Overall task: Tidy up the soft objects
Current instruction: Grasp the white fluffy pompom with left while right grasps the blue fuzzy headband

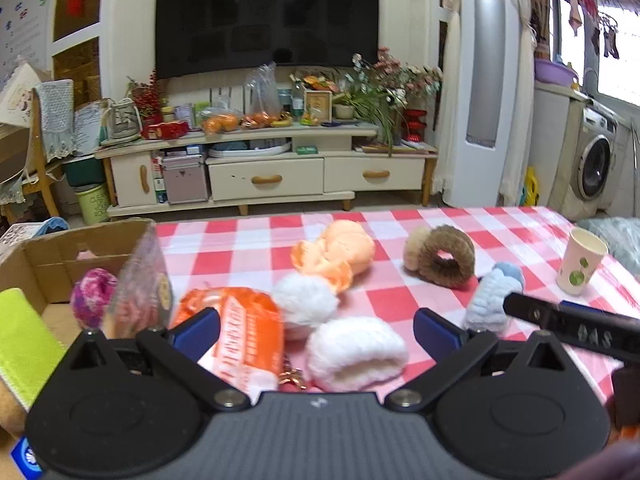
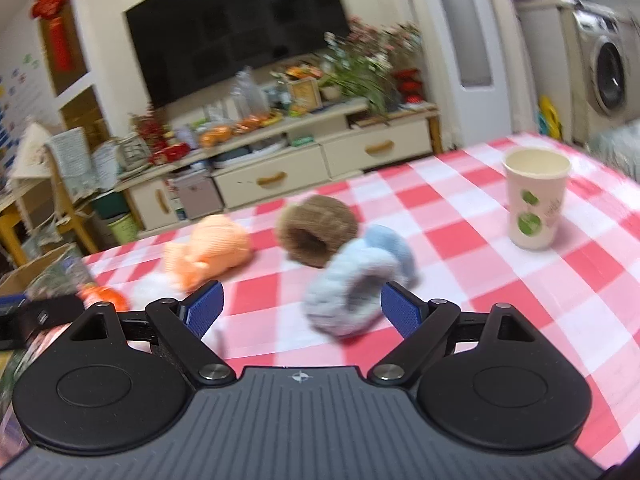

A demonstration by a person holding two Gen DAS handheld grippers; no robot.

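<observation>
My left gripper is open low over the checked tablecloth. An orange packet and a white fluffy band lie between its fingers, untouched, with a white pompom just beyond. Farther off lie an orange plush toy and a brown fuzzy ring. My right gripper is also open. A light blue fluffy band stands between its fingers, close to the right one. The brown fuzzy ring and orange plush toy lie behind it.
A cardboard box at the left holds a magenta pompom and a green cloth; a clear plastic wrapper leans at its edge. A paper cup stands on the table at the right. The TV cabinet is beyond the table.
</observation>
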